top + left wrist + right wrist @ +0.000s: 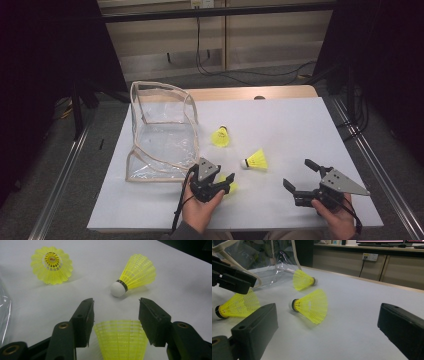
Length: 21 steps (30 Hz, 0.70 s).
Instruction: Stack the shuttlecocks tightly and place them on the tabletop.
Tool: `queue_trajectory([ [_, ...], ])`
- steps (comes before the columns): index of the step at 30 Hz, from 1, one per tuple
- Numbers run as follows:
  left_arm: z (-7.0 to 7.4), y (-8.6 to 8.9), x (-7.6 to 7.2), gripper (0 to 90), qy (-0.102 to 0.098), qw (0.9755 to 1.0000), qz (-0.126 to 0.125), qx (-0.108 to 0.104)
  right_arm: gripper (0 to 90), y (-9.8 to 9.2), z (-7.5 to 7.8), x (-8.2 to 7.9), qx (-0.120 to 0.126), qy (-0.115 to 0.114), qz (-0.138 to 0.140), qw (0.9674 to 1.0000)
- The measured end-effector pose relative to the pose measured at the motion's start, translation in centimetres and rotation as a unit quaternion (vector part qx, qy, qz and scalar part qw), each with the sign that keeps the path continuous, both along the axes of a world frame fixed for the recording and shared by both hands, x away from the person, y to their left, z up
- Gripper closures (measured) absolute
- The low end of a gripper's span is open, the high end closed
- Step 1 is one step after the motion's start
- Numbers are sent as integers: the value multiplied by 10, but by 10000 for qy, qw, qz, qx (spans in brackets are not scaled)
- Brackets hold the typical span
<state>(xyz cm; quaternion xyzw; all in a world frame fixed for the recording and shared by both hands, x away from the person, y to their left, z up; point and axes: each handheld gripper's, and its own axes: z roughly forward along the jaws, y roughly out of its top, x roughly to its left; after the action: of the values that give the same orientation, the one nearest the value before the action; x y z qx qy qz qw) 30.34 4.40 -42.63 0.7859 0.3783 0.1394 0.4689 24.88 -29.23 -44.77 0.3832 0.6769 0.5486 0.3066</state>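
My left gripper (226,181), low in the high view, is released around the nearest yellow shuttlecock (121,340) on the desk (300,125); next I squeeze and lift it toward the clear bag (162,135).

Setting: looked like a lab or office recording bay | table (280,125) was covered by a white sheet, flanked by black curtains (45,75) | cabinets (402,267), wall socket (370,256), monitors (384,241) and trailing cables (240,75) stood behind.
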Motion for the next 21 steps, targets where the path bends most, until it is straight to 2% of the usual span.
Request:
queue_trajectory([
  [3,0,0,1,426,52,9999,93,4,24,0,0,0,6,-2,5,10000],
  [6,-2,1,3,362,222,9996,185,-49,24,0,0,0,-24,4,-2,10000],
  [8,-4,0,3,356,276,9993,232,-43,24,0,0,0,-32,-7,-2,10000],
  [13,-8,-3,3,358,493,9987,153,-42,24,1,0,0,-25,6,-2,10000],
  [16,-11,-6,2,443,642,9979,69,-101,24,1,0,0,-24,5,2,10000],
  [20,-11,-6,1,623,739,9972,-46,-125,24,1,0,0,-17,-1,17,10000],
  [21,-10,-6,1,656,739,9972,-102,-33,24,1,0,0,-6,-13,14,10000],
])
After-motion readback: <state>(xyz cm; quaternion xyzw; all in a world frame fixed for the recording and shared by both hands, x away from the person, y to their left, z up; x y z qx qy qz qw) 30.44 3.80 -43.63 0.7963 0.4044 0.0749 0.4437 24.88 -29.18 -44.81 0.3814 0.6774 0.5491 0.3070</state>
